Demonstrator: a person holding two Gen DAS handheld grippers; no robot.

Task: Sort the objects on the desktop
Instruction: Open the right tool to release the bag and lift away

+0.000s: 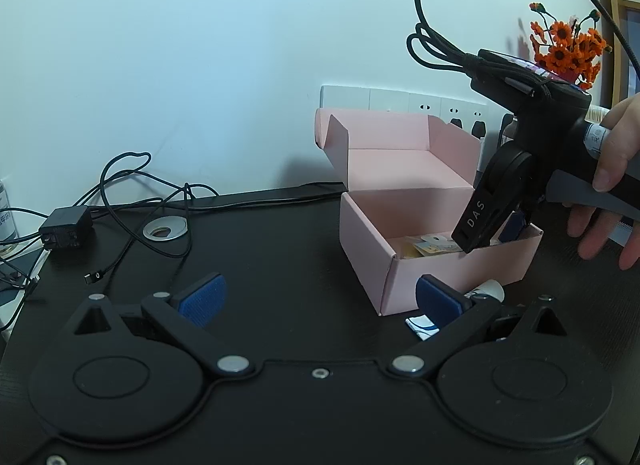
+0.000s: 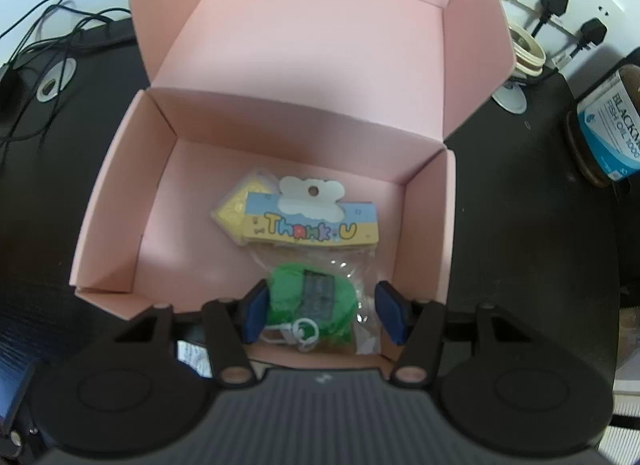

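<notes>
The pink box (image 2: 304, 65) looks like matt, smooth cardboard; the "Thank U" card (image 2: 312, 223) is printed paper inside a glossy clear plastic bag (image 2: 360, 265); the green keychain (image 2: 288, 297) appears soft-looking, its clip white plastic; the desk (image 1: 280, 233) is dark, faintly grained wood; the gripper pads (image 1: 202, 297) are blue and ribbed.

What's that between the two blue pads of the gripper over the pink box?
A green keychain toy in a clear packet, lying in the pink box between the right hand-held gripper's pads, which stand apart from it. The right wrist view shows it.
</notes>
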